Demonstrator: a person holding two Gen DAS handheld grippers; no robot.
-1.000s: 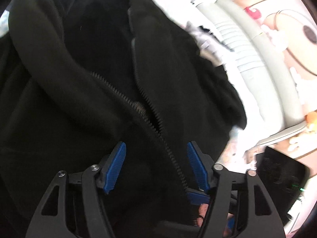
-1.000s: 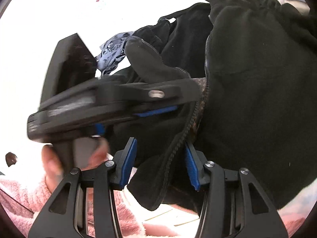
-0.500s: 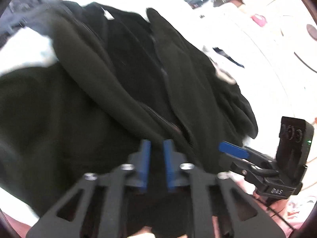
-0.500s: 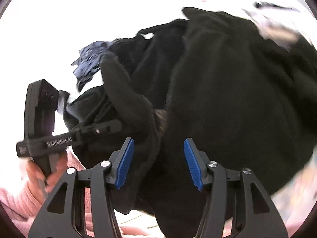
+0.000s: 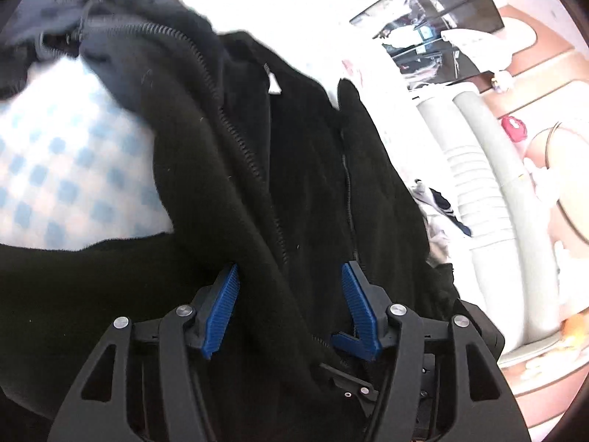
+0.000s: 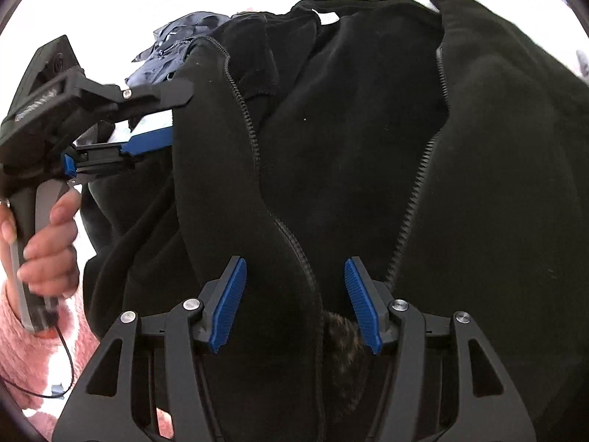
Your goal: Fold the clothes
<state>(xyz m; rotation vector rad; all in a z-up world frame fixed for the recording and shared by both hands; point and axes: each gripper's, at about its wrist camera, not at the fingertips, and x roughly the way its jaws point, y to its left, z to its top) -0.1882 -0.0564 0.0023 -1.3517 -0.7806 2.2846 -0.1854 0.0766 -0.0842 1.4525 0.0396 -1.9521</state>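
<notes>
Black zip jacket [image 5: 294, 191] spread open across most of both views, front panels parted, two zipper rows running from upper frame down toward the grippers. White neck tag [image 5: 273, 86] visible upper centre in the left wrist view. Blue-checked cloth [image 5: 66, 169] exposed at left of that view, uncovered far more than a second ago, when the jacket filled that side. Dark blue garment [image 6: 173, 48] bunched at upper left of the right wrist view, behind the jacket collar.

Left gripper [image 5: 291, 309] low centre, blue pads apart and opening, wider than half a second ago when nearly together; a jacket fold running between the pads, not pinched. Right gripper [image 6: 294, 302] likewise low centre in its own view, jaws parted and opening, one zipper edge lying between the pads, not squeezed; a patch of brown fleck lining [image 6: 342, 335] showing just below.

In the right wrist view, left gripper [image 6: 162, 118] at left frame, fingers reaching sideways onto the jacket's edge, higher in frame than half a second ago. Hand [image 6: 48, 243] wrapped round its grip, pink fuzzy sleeve [image 6: 22, 339] at lower left.

White ribbed tube [image 5: 475, 184] at right of the left wrist view.
</notes>
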